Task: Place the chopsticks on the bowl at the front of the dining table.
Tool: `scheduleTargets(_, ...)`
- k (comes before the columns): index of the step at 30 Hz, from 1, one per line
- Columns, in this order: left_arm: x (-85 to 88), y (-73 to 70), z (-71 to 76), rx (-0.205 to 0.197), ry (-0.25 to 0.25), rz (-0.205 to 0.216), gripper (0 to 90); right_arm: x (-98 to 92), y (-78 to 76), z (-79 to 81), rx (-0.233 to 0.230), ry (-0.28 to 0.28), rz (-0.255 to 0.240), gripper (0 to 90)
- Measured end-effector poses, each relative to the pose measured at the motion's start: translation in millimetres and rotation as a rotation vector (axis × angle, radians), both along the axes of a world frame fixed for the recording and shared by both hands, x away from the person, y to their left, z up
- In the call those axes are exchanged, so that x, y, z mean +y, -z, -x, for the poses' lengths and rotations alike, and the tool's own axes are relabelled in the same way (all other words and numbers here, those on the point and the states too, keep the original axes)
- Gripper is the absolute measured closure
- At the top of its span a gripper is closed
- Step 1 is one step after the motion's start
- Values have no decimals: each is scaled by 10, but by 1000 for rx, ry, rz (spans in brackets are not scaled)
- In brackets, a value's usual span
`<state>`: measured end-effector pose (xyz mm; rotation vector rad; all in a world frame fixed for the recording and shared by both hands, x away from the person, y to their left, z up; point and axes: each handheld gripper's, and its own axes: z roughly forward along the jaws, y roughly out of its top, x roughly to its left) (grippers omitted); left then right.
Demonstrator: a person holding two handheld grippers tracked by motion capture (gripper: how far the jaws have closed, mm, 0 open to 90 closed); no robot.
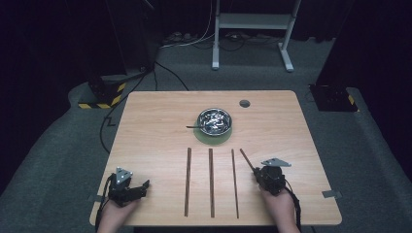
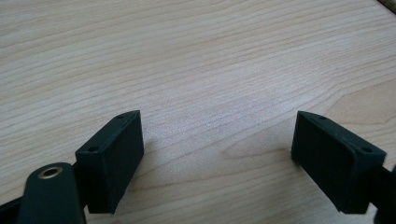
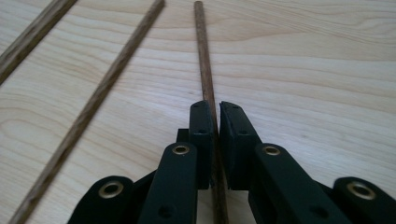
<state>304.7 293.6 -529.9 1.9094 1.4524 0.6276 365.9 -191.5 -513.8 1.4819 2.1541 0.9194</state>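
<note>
Pale wooden table (image 1: 160,121) in a dark room, no writing legible. Right gripper (image 3: 215,122) – jaws clamped on a thin brown stick (image 3: 205,79) near the table's right side. Left gripper (image 2: 217,140) rests wide apart over bare wood. High view adds three parallel sticks (image 1: 211,182) and a metal bowl (image 1: 214,121).

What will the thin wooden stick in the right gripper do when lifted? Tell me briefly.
The stick looks straight and rigid, so it probably stays stiff. The right gripper pinches it near one end, so the long free end may droop or pivot. It looks round and thin, so likely light and apt to roll.
</note>
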Motion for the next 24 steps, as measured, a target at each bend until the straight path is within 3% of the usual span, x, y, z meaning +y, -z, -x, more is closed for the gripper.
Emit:
scheduleTargets(10,0,0,0,0,0,0,169,-115,-28,-39,2,-6,-45,725)
scheduleTargets(13,1,0,-1,0,2,0,169,-87,-22,-41,0,-23,-14,714)
scheduleTargets(18,1,0,-2,0,3,0,169,-12,-8,-64,6,-1,36,682)
scheduleTargets(24,0,0,-2,-1,3,0,169,43,-19,-78,10,-10,67,687)
